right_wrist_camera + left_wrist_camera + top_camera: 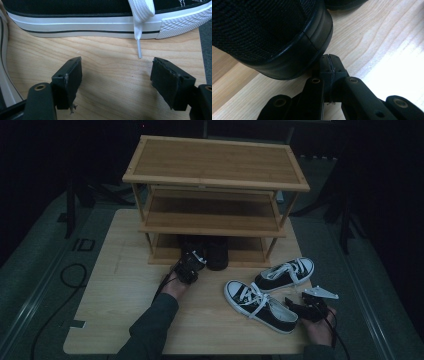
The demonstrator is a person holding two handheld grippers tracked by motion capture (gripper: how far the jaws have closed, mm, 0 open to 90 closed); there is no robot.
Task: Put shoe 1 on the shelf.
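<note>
left claw (192,262), jaws pressed together on nothing, noses the heel of a black shoe (274,37) lying on the shoe rack's (215,227) bottom shelf, toe toward twelve o'clock, long axis six-to-twelve. a second black shoe (218,252) lies at its three. right claw (116,77) gapes wide beside two white-laced sneakers (262,306) at four o'clock, on the table (115,305), probably awaiting shelving.
</note>
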